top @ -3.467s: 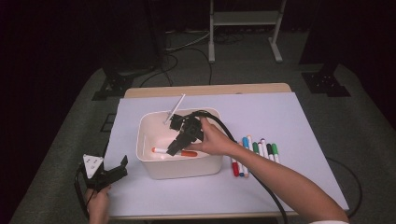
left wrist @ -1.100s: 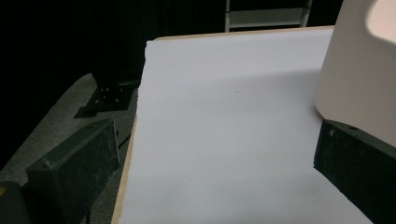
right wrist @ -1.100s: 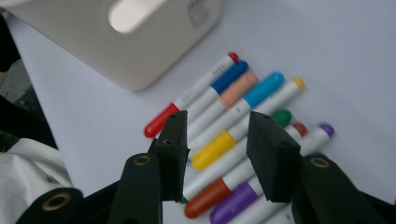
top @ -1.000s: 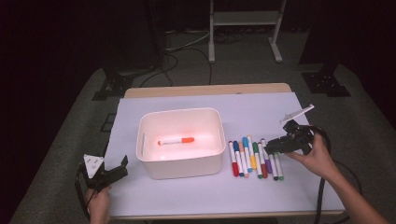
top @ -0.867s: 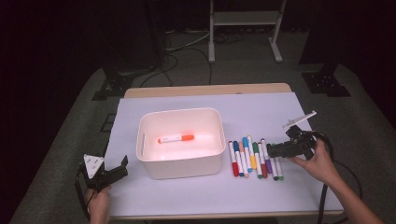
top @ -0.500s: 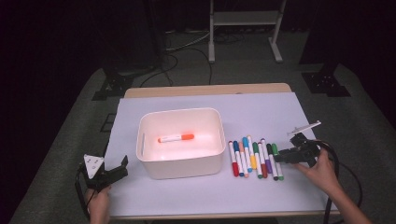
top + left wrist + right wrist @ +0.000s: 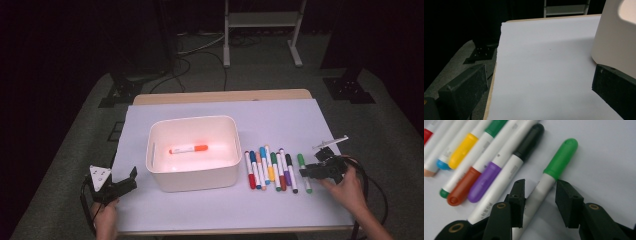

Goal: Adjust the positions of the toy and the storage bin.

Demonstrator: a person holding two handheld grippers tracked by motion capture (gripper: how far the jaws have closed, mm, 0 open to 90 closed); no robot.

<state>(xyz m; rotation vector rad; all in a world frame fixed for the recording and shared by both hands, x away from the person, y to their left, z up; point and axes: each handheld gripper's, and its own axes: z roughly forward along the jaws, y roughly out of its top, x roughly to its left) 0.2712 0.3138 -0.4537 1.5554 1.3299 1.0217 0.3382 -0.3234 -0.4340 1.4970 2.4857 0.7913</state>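
Note:
A green-capped marker [image 7: 304,172] [image 7: 560,160] lies at the right end of a row of markers on the white table cover. My right gripper [image 7: 306,173] [image 7: 540,192] is down at the table with its jaws on either side of that marker's white barrel, open, a small gap still showing by the right jaw. A white bin [image 7: 195,177] [image 7: 616,37] stands mid-table with an orange-capped marker [image 7: 187,149] inside. Beside the bin's front left corner my left gripper [image 7: 131,178] [image 7: 539,82] rests low and open with nothing between its jaws.
Several other markers [image 7: 270,170] lie side by side between the bin and the green one, the black-capped marker [image 7: 529,141] closest to it. The table's left edge [image 7: 495,75] runs just beside my left gripper. Cables trail from both grippers.
My right gripper left the orange marker in the bin, swung right past the marker row, then came down and back onto the green marker. The left gripper stayed put.

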